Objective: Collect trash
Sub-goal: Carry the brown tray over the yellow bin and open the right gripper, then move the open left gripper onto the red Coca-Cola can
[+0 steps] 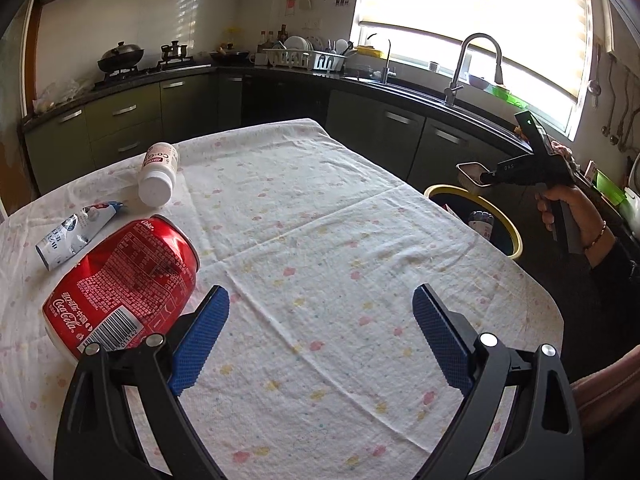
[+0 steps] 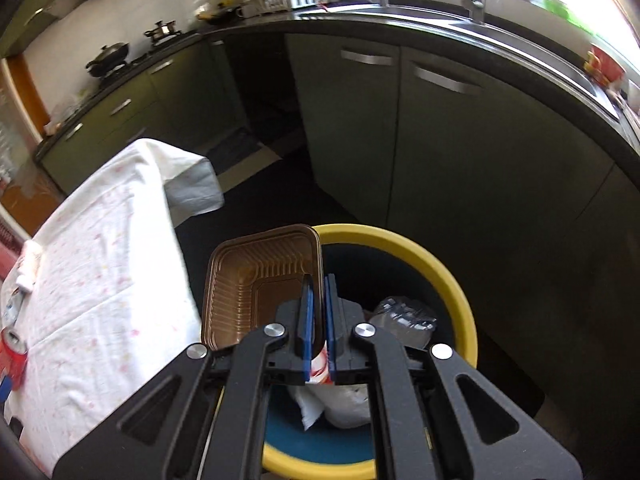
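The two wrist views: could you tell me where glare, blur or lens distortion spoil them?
Left wrist view: the window is blown out white, the counter bows with the fisheye, but the red can is sharp. Right wrist view: the upper right corner is washed out, the tablecloth is smeared by motion, yet the brown tray pinched by the right gripper stays crisp.

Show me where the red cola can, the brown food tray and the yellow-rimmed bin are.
red cola can (image 1: 124, 280), left wrist view, on its dented side.
brown food tray (image 2: 256, 280), right wrist view, on its ribbed inside.
yellow-rimmed bin (image 2: 432, 268), right wrist view, on its yellow rim.
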Available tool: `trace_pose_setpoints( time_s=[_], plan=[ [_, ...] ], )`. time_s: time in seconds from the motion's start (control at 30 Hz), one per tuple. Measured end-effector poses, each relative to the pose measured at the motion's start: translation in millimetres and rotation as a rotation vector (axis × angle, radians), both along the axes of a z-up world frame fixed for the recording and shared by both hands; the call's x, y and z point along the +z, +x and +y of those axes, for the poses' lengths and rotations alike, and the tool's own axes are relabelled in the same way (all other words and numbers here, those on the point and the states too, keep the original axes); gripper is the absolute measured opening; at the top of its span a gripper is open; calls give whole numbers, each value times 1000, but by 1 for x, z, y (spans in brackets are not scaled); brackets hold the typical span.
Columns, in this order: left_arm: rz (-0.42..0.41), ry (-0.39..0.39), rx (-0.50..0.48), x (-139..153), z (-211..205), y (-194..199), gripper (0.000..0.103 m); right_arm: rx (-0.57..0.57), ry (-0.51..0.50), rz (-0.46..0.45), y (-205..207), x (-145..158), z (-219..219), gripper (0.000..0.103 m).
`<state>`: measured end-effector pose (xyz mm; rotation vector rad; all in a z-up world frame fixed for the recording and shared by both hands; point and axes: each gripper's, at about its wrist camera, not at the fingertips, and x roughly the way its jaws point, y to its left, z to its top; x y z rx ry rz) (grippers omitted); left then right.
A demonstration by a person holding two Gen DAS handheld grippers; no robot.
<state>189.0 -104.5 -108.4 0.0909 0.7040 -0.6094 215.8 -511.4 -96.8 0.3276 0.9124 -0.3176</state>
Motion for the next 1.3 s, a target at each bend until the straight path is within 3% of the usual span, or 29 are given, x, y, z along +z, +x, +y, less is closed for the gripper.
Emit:
trace_pose_setpoints(
  time_s=[0.13, 0.2, 0.47, 0.67, 0.93, 1.07, 1.17, 1.3],
  plan=[
    [-1, 5, -2, -1, 0, 0, 92, -60, 21, -25, 5, -7, -8, 17],
    [3, 3, 1, -2, 1, 1, 92, -55, 34, -42, 3, -6, -6, 18],
    [13, -4, -11, -3, 1, 2, 92, 70, 56, -98, -27, 7, 45, 32],
    [74, -66, -54, 4, 5, 2, 92, 159, 90, -124, -54, 12, 84, 41],
    [-38, 66, -2, 40, 52, 7, 97, 209, 116, -147, -74, 15, 109, 47],
    [-2, 127, 20, 37, 76, 37, 97, 220, 134, -151, -81, 14, 118, 49],
    [44, 150, -21, 26, 84, 55, 97, 217, 141, -149, -82, 12, 118, 50],
    [42, 238, -77, 11, 77, 64, 97, 208, 148, -141, -82, 8, 115, 51]
  ],
)
